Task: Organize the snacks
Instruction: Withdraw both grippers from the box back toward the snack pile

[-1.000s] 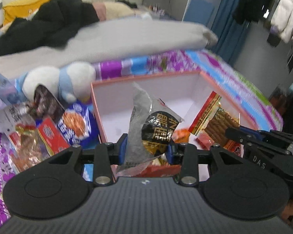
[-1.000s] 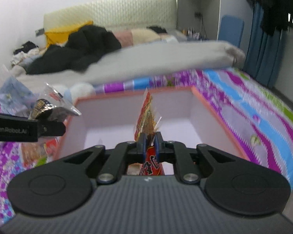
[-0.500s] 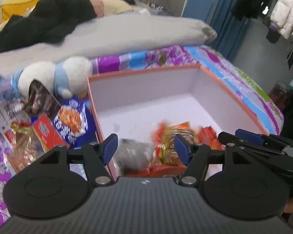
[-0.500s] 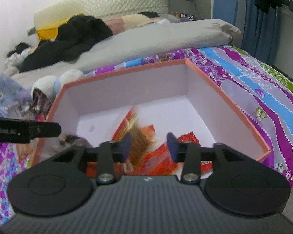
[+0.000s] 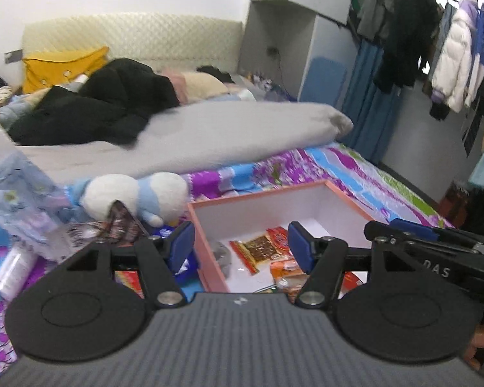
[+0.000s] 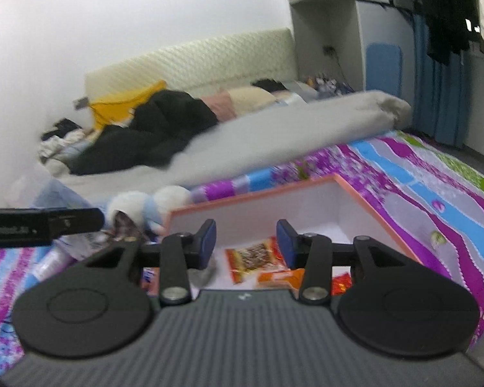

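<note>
While snack packets lie in box, left gripper, right gripper spread, empty

The pink-rimmed box lies open-topped at centre frame; its far half is bare white floor, while snack packets crowd the near part. Left of the box, a plush toy and loose wrappers clutter the bedspread. At lower right, the patterned bedspread is unobstructed.
</note>
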### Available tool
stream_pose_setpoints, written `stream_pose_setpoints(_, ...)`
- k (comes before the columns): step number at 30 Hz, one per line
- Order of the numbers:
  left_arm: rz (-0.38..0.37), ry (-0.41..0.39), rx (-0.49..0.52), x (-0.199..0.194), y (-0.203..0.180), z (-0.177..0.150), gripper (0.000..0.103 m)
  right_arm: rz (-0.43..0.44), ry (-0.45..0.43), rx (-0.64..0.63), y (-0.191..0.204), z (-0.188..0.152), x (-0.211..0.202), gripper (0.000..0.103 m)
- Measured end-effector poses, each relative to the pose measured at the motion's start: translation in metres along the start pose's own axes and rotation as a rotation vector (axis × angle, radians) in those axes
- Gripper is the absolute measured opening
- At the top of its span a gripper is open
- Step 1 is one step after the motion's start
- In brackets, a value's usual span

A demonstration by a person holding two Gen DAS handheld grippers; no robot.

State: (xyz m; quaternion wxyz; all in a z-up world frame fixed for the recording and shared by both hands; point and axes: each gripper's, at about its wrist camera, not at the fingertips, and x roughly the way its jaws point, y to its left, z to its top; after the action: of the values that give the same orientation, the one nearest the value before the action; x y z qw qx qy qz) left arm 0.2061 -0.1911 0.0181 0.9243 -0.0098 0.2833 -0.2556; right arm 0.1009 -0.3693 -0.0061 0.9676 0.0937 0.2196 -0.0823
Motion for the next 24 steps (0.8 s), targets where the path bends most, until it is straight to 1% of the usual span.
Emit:
stream_pose_setpoints(5, 0.053, -0.044, -0.036, -0.04, 0.032, -0.016, 0.069, 0.075, -0.02, -0.03, 0.031, -0.008, -0.02, 0.044)
stream_pose_setpoints(11, 0.122, -0.029, -0.078, -0.071, 0.068, -0.052, 0.069, 0.123, 0.02, -0.091, 0.063, -0.033, -0.029, 0.044)
stream_pose_setpoints(16, 0.158, 0.009, -0.1, -0.081, 0.089, -0.081, 0.069, 0.151, 0.054, -0.093, 0.08, -0.056, -0.032, 0.044)
stream_pose_setpoints(19, 0.171, 0.028, -0.11, -0.084, 0.097, -0.099, 0.069, 0.168, 0.069, -0.085, 0.089, -0.069, -0.032, 0.044)
stream_pose_setpoints(24, 0.185, 0.058, -0.137, -0.085, 0.109, -0.127, 0.069, 0.189, 0.092, -0.109, 0.106, -0.091, -0.033, 0.044)
